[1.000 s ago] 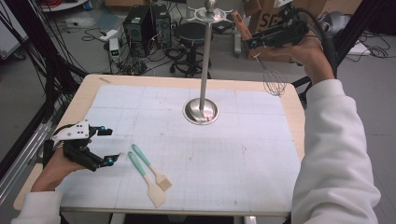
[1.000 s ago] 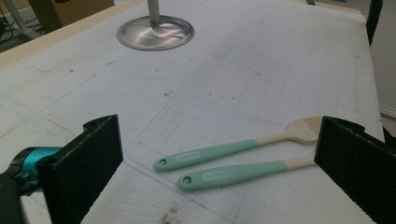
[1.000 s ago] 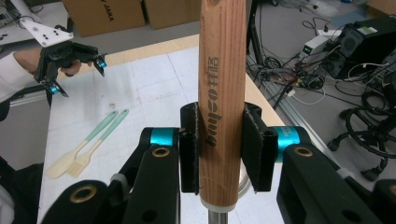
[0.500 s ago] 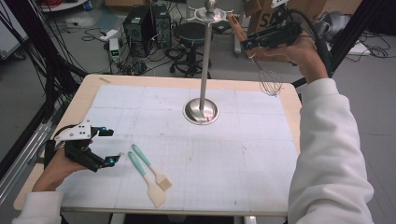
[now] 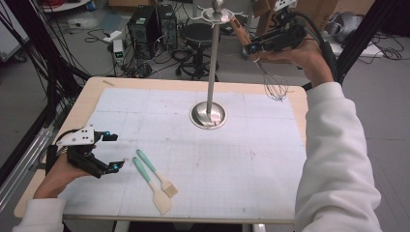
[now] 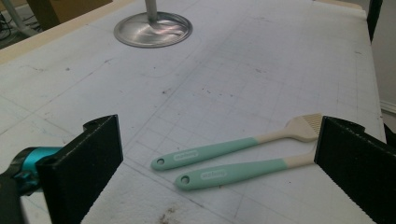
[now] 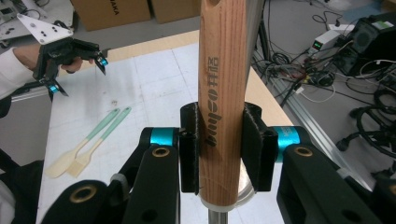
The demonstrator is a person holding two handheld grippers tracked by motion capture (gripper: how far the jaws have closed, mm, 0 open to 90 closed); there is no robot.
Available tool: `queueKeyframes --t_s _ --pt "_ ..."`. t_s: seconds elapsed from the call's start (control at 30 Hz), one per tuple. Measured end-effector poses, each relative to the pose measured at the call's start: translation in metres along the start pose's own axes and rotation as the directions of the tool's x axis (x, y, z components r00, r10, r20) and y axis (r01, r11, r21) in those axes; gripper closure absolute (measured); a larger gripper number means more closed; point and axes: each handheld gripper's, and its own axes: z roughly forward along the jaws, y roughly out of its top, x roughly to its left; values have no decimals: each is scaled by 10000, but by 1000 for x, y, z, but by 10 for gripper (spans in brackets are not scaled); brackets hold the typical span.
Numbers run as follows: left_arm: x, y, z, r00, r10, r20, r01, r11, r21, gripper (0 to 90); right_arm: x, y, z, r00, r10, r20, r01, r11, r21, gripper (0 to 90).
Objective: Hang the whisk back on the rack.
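I see the whisk [image 5: 265,67] held in the air beyond the table's [image 5: 270,121] far right corner, its wooden handle clamped in my right gripper [image 7: 218,149], near the top of the metal stand [image 5: 211,63]. My left gripper [image 5: 112,151] rests spread wide at the table's left edge, just beside the brush [image 6: 236,144] and spatula [image 6: 243,170].

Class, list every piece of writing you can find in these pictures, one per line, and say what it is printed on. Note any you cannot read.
"AKA": end of a word on a cardboard box, the rest cut off.
Dark lettering along the whisk's wooden handle, held in the right claw: not readable with confidence.
White print on the two teal handles: too small to read.
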Motion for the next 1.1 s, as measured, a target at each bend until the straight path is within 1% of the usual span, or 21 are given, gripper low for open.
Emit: queueKeyframes --t_s 0.03,0.13,0.2,0.43,0.47,0.6,0.67,0.9,0.93,0.97,1.03,1.07,1.1 --pt "0 0 0 10000 28 -11 -28 10000 15 17 0 0 2 10000 -94 1 94 10000 -24 701" --pt "0 0 0 10000 70 45 -70 10000 46 17 1 -1 6 9999 -100 -70 100 9999 -77 701" --pt "0 0 1 10000 53 54 -53 10000 26 17 1 -2 8 9999 10 -102 -11 10000 -84 701" --pt "0 0 0 10000 -4 91 3 10000 67 17 -1 -5 17 9997 126 -212 -132 9995 -273 702" --pt "0 0 1 10000 1 77 -2 10000 26 17 0 -5 18 9995 183 -258 -189 9995 -234 702" --pt "0 0 0 10000 11 64 -11 10000 13 17 -1 -3 29 9994 157 -300 -162 9998 -152 702" --pt "0 0 0 10000 -34 62 34 10000 2 17 -2 -2 34 9992 128 -381 -136 9997 -194 701" --pt "0 0 1 10000 -50 73 49 10000 48 17 -3 -2 38 9990 84 -449 -96 9996 -274 694" --pt "1 -1 1 9999 -45 93 44 10000 49 17 -3 -2 39 9991 121 -397 -131 9996 -258 686" --pt "1 -1 1 9999 -51 91 51 10000 52 17 -1 -2 39 9994 183 -303 -189 9996 -221 670" --pt "1 -1 1 10000 -50 77 50 10000 56 17 -1 -3 42 9988 217 -441 -226 9995 -206 532" --pt "1 -1 1 10000 -54 74 54 10000 42 17 0 -4 42 9980 319 -539 -329 9993 -171 473" --pt "2 -1 1 10000 -39 78 39 10000 52 17 1 -4 43 9984 281 -483 -288 9995 -127 402"
